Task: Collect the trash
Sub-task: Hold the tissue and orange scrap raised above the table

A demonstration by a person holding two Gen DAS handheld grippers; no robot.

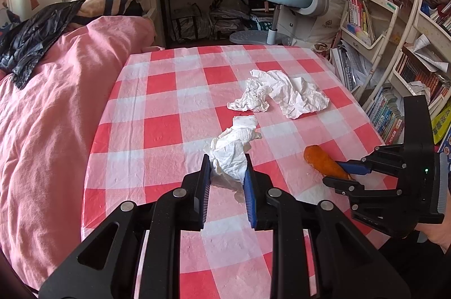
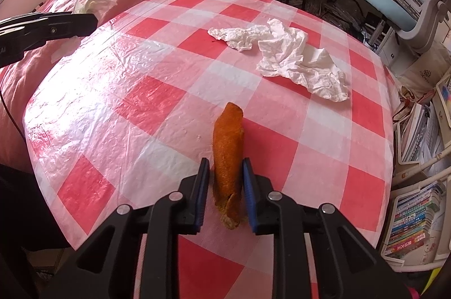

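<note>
Trash: three crumpled white paper tissues and one curled orange peel strip are seen on a table covered with a red-and-white checked plastic cloth (image 1: 157, 107).
Held tissue: a crumpled white tissue wad (image 1: 229, 149) is clamped between the blue pads of the left gripper (image 1: 227, 166), near the middle of the table's near edge; its far end trails on the cloth.
Left jaws: drawn close together and pressed on the tissue wad from both sides.
Orange peel: the curled orange peel strip (image 2: 228, 155) is lying lengthwise between the fingers of the right gripper (image 2: 225, 166), towards the table's near right corner.
Right jaws: narrowly apart around the peel; in the right wrist view the right pad is touching it, while a thin gap is seen at the left pad, so a firm clamp cannot be confirmed.
Loose tissues: a small crumpled white tissue (image 1: 249, 99) and a larger crumpled white tissue sheet (image 1: 298, 96) are touching each other, towards the table's far right side, well apart from both grippers.
Surroundings: a pink quilt (image 1: 48, 130) is spread just beside the table's left edge.
</note>
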